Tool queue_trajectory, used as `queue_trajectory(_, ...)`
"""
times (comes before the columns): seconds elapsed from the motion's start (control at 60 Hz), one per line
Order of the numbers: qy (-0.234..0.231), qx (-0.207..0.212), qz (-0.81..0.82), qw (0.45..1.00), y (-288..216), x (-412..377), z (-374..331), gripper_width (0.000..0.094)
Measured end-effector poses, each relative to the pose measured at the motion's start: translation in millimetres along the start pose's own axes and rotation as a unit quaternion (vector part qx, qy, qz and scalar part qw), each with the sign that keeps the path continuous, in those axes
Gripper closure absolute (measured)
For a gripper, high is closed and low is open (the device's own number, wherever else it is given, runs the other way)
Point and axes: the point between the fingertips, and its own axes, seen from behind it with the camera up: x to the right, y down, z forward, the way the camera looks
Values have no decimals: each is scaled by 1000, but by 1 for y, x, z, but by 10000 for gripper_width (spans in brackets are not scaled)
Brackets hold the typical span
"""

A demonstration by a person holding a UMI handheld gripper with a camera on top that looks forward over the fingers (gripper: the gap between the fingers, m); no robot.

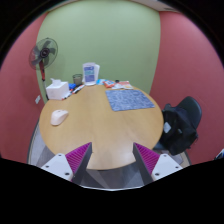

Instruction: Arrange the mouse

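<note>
Even, soft indoor light; mild sheen on worktop [100,125]; strong fisheye curvature at edges; faint overall blur.

Round wooden table [100,125] with mouse [60,116], mousepad [129,98].

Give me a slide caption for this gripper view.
Open gripper hovering before a round wooden table holding a white computer mouse and patterned grey mousepad.

Round wooden table [100,125], black office chair [184,122] beside it, standing fan [44,54] near the wall.
</note>
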Motion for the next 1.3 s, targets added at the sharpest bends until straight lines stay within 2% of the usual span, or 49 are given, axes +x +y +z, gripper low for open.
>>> queue_trajectory(0.133,-47,3,-11,999,6,-99,35,109)
queue_trajectory(0.35,-102,13,-25,994,-20,-223,104,107)
queue_trajectory(0.517,-115,16,-34,993,-39,-276,159,102)
queue_trajectory(0.667,-105,5,-6,994,-53,-294,201,98)
queue_trajectory(0.733,-96,10,-9,995,-62,-297,212,139)
queue_trajectory(0.817,-90,16,-22,996,-71,-301,225,234)
queue_trajectory(0.833,-85,17,-28,996,-71,-301,227,227)
queue_trajectory(0.867,-79,23,-42,996,-75,-300,231,316)
queue_trajectory(0.883,-81,26,-46,995,-76,-302,232,389)
queue_trajectory(0.9,-85,25,-48,995,-76,-304,232,416)
queue_trajectory(1.083,-96,22,-61,993,-75,-309,233,529)
queue_trajectory(1.167,-110,14,-65,992,-84,-310,229,551)
queue_trajectory(1.233,-130,27,-65,989,-104,-312,214,550)
queue_trajectory(1.3,-153,61,-54,985,-147,-310,191,551)
